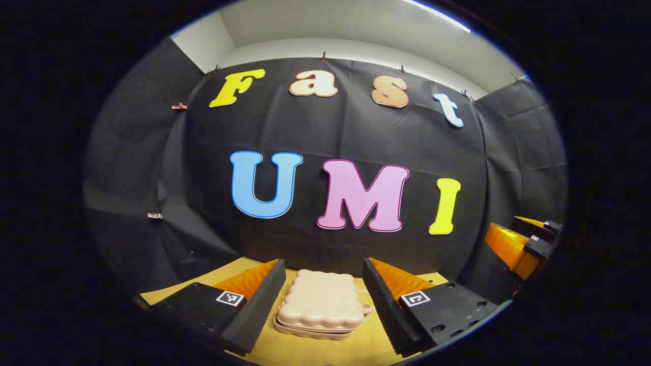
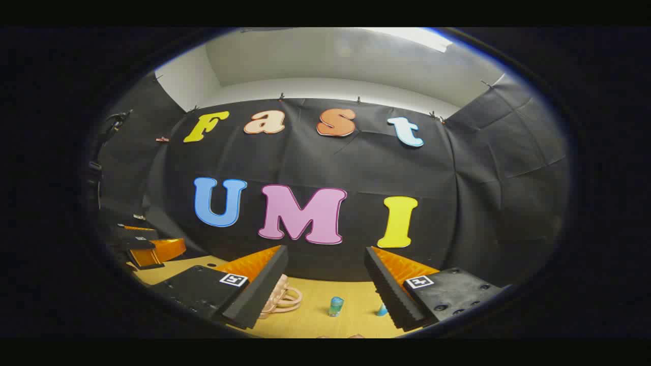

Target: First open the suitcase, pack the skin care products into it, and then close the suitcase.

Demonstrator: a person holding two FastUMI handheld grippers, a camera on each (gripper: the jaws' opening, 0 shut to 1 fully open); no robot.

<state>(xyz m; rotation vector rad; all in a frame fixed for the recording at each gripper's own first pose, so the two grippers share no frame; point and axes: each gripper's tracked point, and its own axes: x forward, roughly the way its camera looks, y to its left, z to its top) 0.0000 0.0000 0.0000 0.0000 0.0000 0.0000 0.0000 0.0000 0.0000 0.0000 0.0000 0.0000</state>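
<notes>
Suitcase [image 1: 320, 304] closed, flat, handles [image 2: 285, 299] toward right gripper [image 2: 325, 284]; both grippers' fingers released, left gripper [image 1: 323, 292] too.

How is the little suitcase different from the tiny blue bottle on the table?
The suitcase is pale pink, bumpy and lies flat and closed; the blue bottle is see-through blue-green and stands upright. The suitcase is far wider than the bottle and has looped handles; the bottle has none. Both rest on the wooden table.

No readable text, brand or number found on the suitcase [image 1: 321, 305], the small bottle [image 2: 335, 306] or either tool; square coded markers only, not legible.
</notes>
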